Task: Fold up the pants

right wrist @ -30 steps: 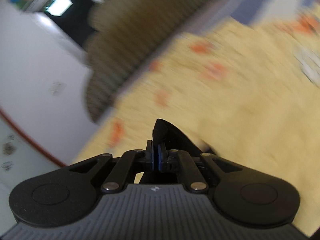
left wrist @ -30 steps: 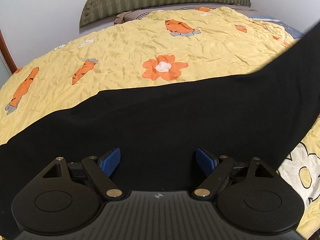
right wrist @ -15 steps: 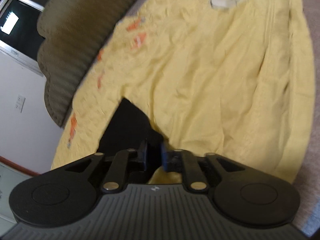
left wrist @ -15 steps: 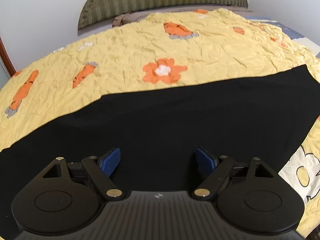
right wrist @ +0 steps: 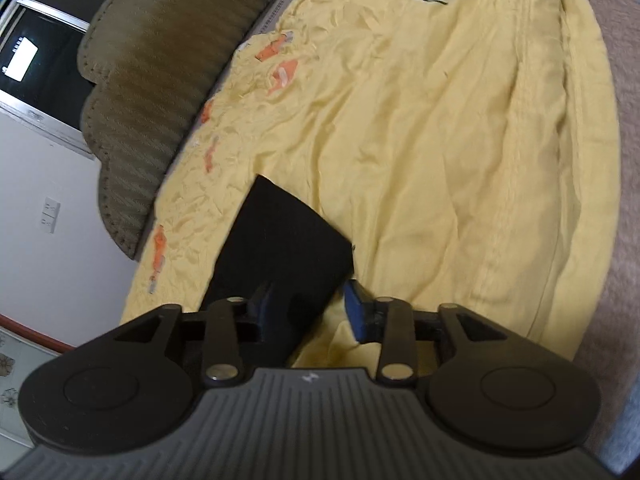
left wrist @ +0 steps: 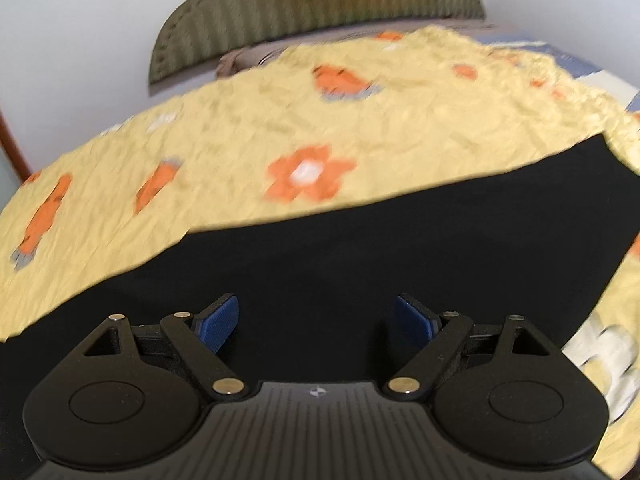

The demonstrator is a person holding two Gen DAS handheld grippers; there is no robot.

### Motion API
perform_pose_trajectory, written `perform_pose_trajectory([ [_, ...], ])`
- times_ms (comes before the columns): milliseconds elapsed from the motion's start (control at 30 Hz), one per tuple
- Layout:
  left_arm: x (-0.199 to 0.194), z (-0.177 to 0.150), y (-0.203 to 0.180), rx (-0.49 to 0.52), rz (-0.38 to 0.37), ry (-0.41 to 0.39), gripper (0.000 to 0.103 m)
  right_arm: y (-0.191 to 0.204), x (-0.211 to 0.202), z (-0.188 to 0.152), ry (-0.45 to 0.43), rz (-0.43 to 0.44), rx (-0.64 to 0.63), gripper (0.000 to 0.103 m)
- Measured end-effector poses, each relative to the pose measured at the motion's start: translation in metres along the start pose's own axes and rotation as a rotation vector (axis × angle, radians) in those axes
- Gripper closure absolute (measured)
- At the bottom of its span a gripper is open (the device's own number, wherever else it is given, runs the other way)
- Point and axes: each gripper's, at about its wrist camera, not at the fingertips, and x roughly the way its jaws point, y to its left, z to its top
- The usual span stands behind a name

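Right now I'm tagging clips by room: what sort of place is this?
Most likely a bedroom: black pants lie on a yellow carrot-print bedspread with a padded headboard against the wall.

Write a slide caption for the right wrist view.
Right gripper open over the black pants end on the yellow bedspread.

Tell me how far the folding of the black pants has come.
Done: the black fabric pants lie flat as one long band across the yellow carrot-print bedsheet. In hand: nothing; left gripper and right gripper are both open. Left: folding the band shorter.
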Motion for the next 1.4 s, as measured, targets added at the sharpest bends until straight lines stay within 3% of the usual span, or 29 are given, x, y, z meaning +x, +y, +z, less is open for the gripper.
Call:
perform_pose_trajectory([
  [167,0.001,0.025,-0.053,0.085,-0.085,-0.039,0.017,-0.001,0.013,0.002,0.015,0.032,0.033,0.065],
  [400,0.020,0.049,-0.130,0.225,-0.096,-0.075,0.017,0.003,0.036,0.020,-0.007,0.066,0.060,0.063],
  [433,0.024,0.051,-0.138,0.237,-0.088,-0.079,0.017,0.007,0.036,0.020,-0.005,0.075,0.033,0.066],
  [467,0.030,0.053,-0.147,0.254,-0.069,-0.081,0.017,0.014,0.034,0.019,-0.013,0.079,-0.006,0.081],
  [500,0.035,0.055,-0.154,0.270,-0.054,-0.082,0.017,0.020,0.031,0.019,-0.020,0.076,-0.039,0.087],
  [633,0.060,0.055,-0.176,0.327,0.004,-0.075,0.017,0.036,0.020,0.021,-0.062,0.046,-0.131,0.088],
  [800,0.070,0.048,-0.186,0.355,0.042,-0.094,0.016,0.040,0.025,0.020,-0.055,-0.035,-0.192,0.088],
  [867,0.064,0.049,-0.183,0.341,0.037,-0.114,0.015,0.029,0.032,0.020,-0.033,-0.036,-0.149,0.081],
  [900,0.061,0.051,-0.181,0.320,0.021,-0.127,0.015,0.026,0.034,0.019,-0.028,-0.035,-0.136,0.075],
  [933,0.060,0.052,-0.180,0.304,0.005,-0.136,0.015,0.023,0.037,0.017,-0.022,-0.027,-0.129,0.063],
  [967,0.062,0.053,-0.180,0.299,-0.007,-0.139,0.014,0.023,0.038,0.016,-0.028,-0.004,-0.127,0.061],
  [1000,0.066,0.054,-0.184,0.309,-0.005,-0.124,0.010,0.023,0.038,0.015,-0.032,-0.008,-0.132,0.062],
  [1100,0.079,0.053,-0.187,0.317,0.025,-0.121,0.009,0.023,0.039,0.016,-0.050,-0.028,-0.122,0.088],
  [1167,0.075,0.057,-0.177,0.267,0.033,-0.132,0.009,0.025,0.034,0.013,-0.071,-0.001,-0.110,0.089],
  [1267,0.084,0.069,-0.161,0.180,0.069,-0.109,0.009,0.042,0.022,0.008,-0.118,-0.010,-0.189,0.089],
  [1333,0.103,0.075,-0.164,0.196,0.091,-0.037,0.005,0.053,0.015,0.005,-0.144,-0.014,-0.231,0.089],
  [1400,0.099,0.078,-0.169,0.230,0.132,-0.070,0.005,0.063,0.011,0.005,-0.156,-0.009,-0.256,0.089],
])
